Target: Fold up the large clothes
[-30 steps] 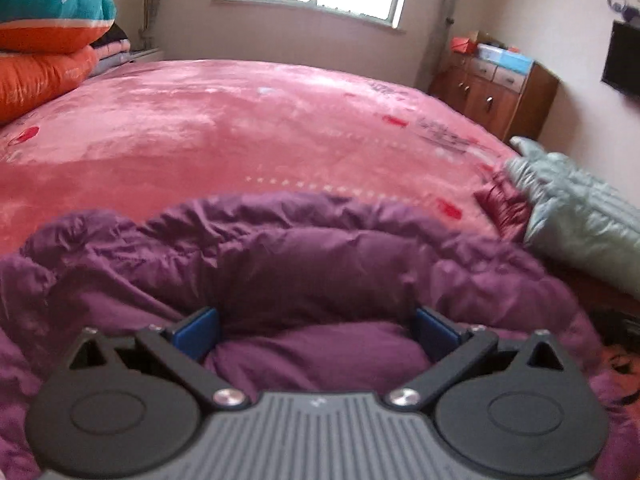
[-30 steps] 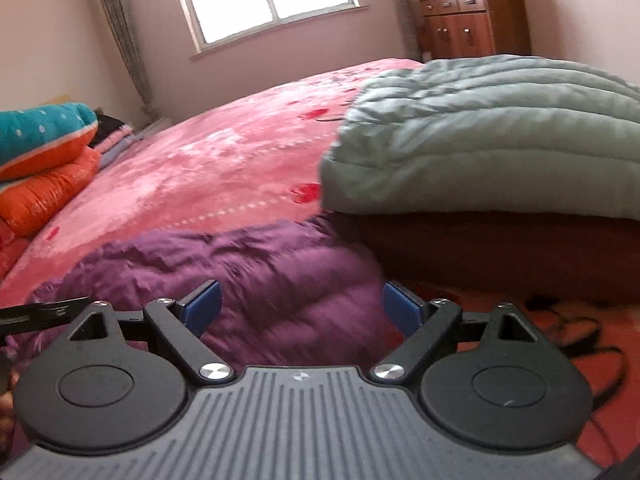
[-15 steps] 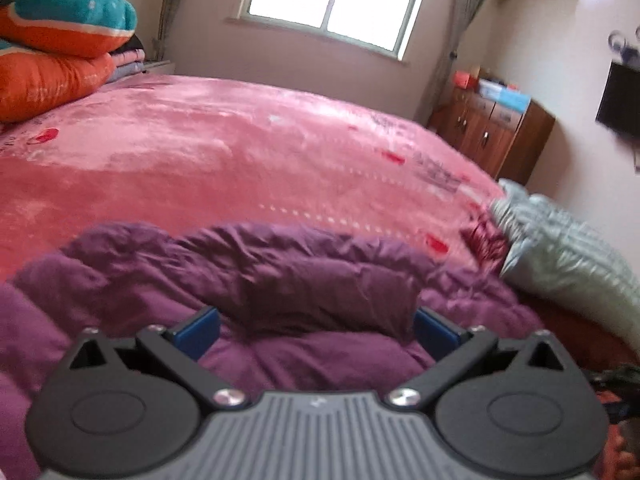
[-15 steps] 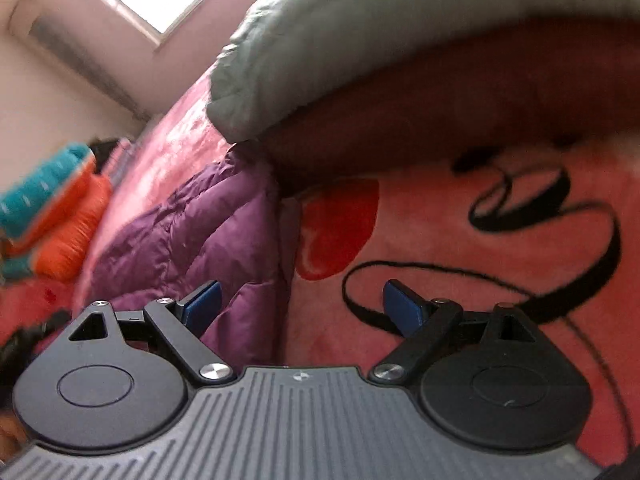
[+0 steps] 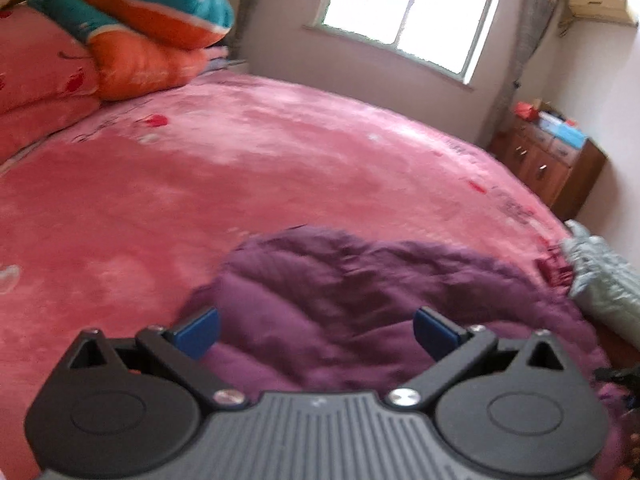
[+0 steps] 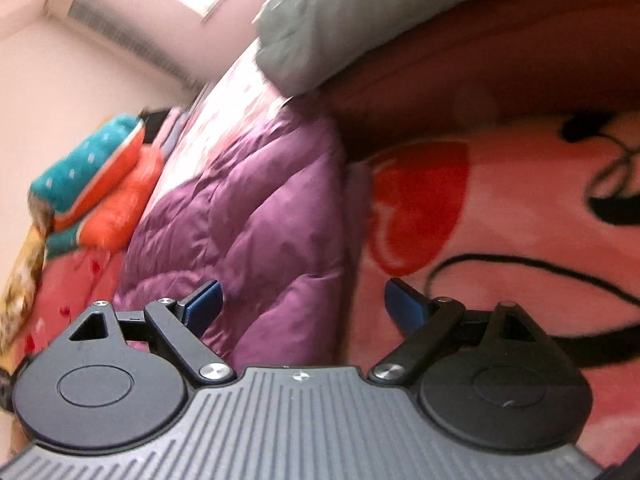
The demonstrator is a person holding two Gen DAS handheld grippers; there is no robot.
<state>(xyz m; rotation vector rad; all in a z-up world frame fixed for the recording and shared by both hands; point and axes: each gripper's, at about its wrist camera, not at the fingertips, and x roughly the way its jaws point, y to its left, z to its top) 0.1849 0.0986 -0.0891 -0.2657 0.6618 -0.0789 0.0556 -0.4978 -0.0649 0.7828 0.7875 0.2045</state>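
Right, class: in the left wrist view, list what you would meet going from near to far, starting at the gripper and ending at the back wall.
left gripper → purple padded jacket → pink bed cover → window

Jacket (image 5: 360,300) on bed (image 5: 240,184) (pillows (image 5: 152,40) behind)

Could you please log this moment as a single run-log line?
left claw: open, over purple jacket | right claw: open, at jacket edge | grey-green jacket: beside purple one | bed: pink blanket
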